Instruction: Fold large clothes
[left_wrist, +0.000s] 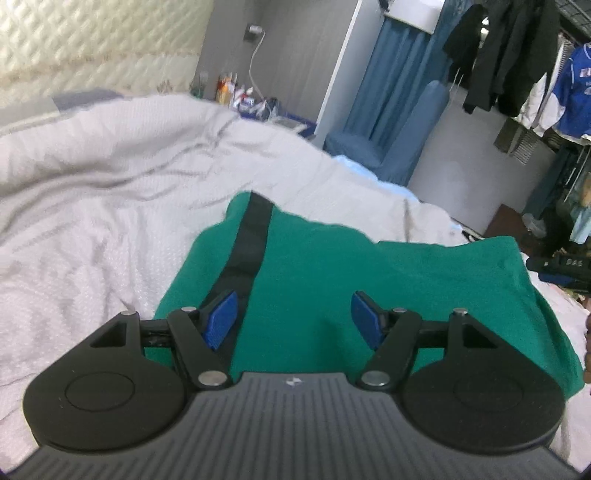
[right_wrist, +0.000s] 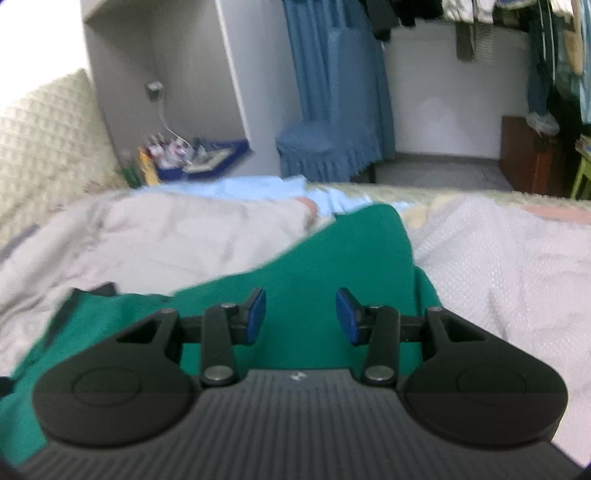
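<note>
A green garment (left_wrist: 332, 266) with a black stripe (left_wrist: 247, 243) lies folded on the white bed cover (left_wrist: 92, 206). My left gripper (left_wrist: 294, 317) hovers just above its near part, open, with nothing between the blue pads (left_wrist: 221, 321). In the right wrist view the same green garment (right_wrist: 332, 258) stretches away under my right gripper (right_wrist: 301, 314), which is open too, its blue pads (right_wrist: 256, 314) apart and clear of the cloth. Whether either gripper touches the fabric below, I cannot tell.
The bed's quilted headboard (left_wrist: 92, 40) stands at the back left. A bedside surface holds bottles and clutter (left_wrist: 240, 96). A blue covered chair (right_wrist: 325, 147) and blue curtain stand beyond the bed. Dark and white clothes hang on a rack (left_wrist: 517, 55) at the right.
</note>
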